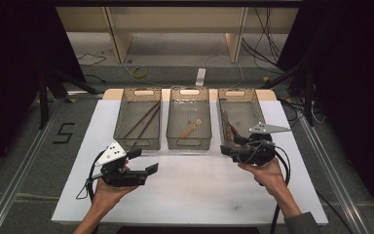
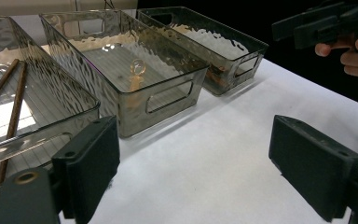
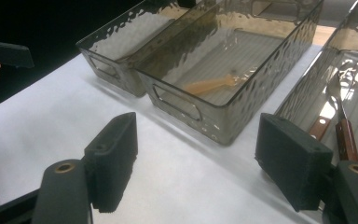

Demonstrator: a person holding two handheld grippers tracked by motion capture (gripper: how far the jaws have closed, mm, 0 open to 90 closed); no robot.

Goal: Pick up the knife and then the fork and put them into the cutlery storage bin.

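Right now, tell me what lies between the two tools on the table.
Bare white tabletop; the high view shows nothing between left tool and right tool.

Lab recording bay — black curtains, floor cables, metal rails, white-topped table

floor: my table stands on grey carpet marked with a black "5" | edges: metal rails | back: pale wooden shelving, loose cables | sides: black curtains | light: dim, from overhead
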